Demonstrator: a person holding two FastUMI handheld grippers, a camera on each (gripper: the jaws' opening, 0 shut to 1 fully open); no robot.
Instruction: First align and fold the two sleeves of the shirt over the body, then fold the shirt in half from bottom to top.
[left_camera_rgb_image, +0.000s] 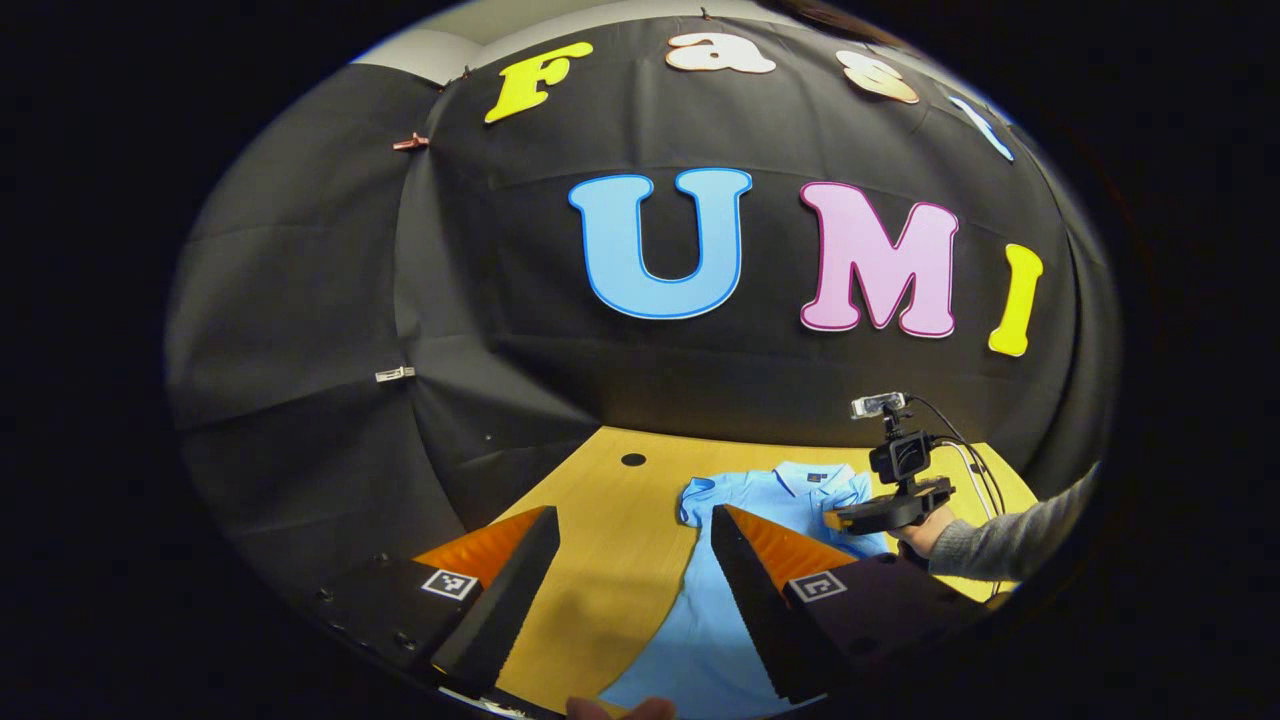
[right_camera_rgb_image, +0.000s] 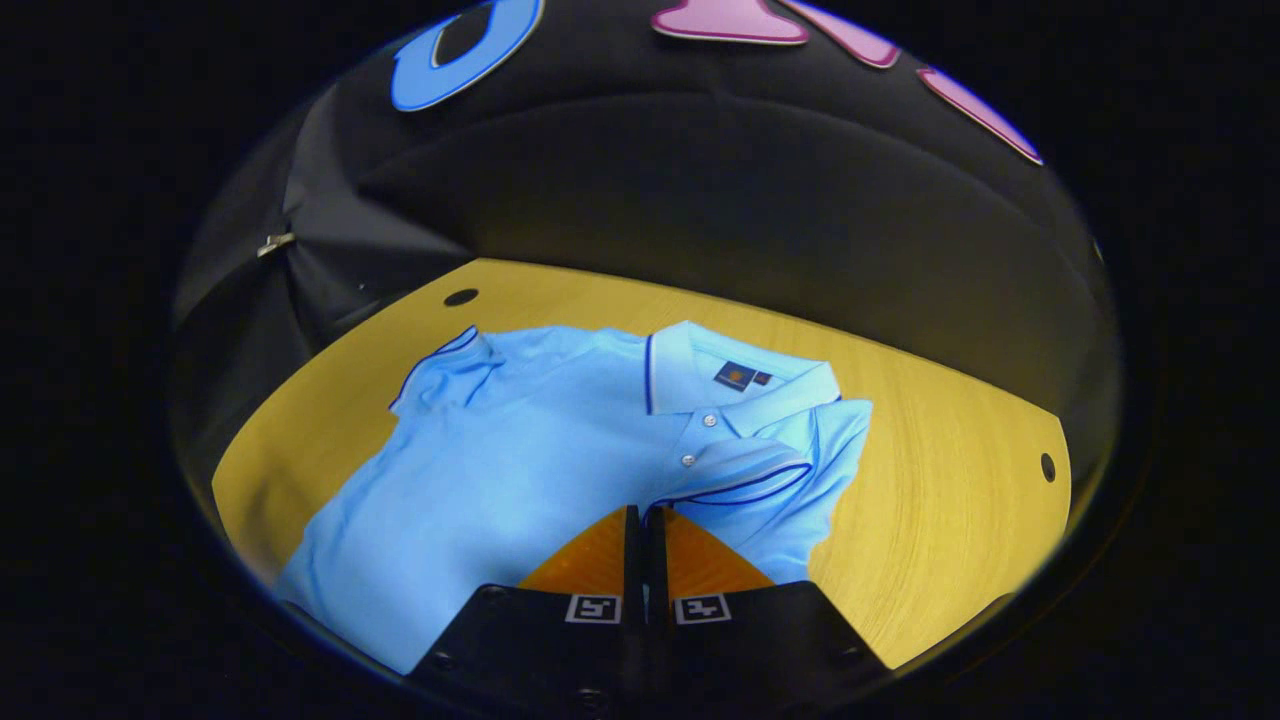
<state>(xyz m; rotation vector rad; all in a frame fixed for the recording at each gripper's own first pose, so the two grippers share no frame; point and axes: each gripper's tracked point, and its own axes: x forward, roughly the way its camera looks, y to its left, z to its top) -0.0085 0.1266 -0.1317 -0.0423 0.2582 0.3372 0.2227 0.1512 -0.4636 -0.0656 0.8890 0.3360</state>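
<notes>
The shirt lies flat on the table, collar at 12 o'clock; the right gripper has its jaws pinched on the sleeve hem over the chest; the left gripper hangs agape; the knit looks light, limp and creasable, so grip hems.

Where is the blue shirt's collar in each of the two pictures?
Left gripper view: the collar sits lower right of centre, just left of the right gripper.
Right gripper view: the collar lies just right of centre.
Shared landmark: the dark patch on the collar.
</notes>
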